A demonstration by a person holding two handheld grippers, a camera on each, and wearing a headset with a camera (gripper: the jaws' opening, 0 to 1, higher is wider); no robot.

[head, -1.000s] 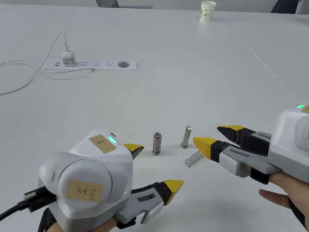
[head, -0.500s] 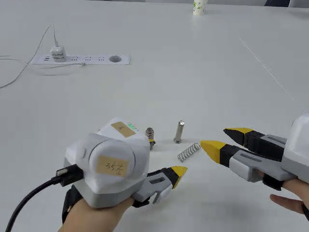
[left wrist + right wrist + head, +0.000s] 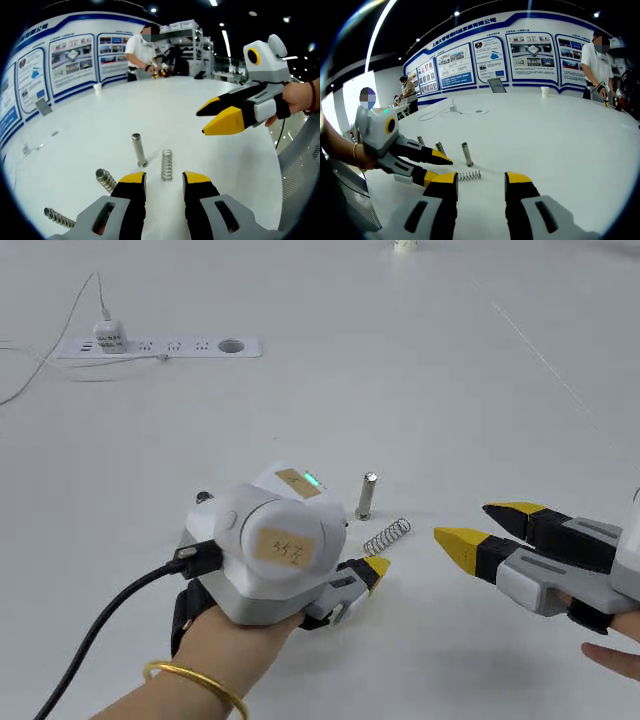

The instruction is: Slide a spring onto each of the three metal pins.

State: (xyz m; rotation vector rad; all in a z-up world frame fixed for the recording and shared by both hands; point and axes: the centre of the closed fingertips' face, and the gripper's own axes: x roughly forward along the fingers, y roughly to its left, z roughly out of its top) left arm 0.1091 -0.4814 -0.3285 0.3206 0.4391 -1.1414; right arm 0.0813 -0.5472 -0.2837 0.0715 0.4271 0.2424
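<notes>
A bare metal pin (image 3: 367,496) stands upright on the white table (image 3: 420,390). A loose spring (image 3: 387,536) lies just in front of it. My left gripper (image 3: 164,179) is open, and the loose spring (image 3: 166,165) lies just beyond its tips, with the bare pin (image 3: 137,149) a little further. Two pins with springs on them (image 3: 106,179) (image 3: 59,217) sit to its left. My right gripper (image 3: 482,525) is open and empty, apart to the right of the spring. From its view the spring (image 3: 469,175) and pin (image 3: 466,153) lie ahead, with the left gripper (image 3: 439,167) beside them.
A white power strip (image 3: 150,345) with a charger (image 3: 108,335) and cable lies at the far left. A paper cup (image 3: 403,245) stands at the far edge. A person (image 3: 140,52) stands beyond the table's far end.
My left gripper has moved forward and right toward the loose spring and now covers the spring-fitted pin in the head view. The right gripper has drawn slightly back to the right.
</notes>
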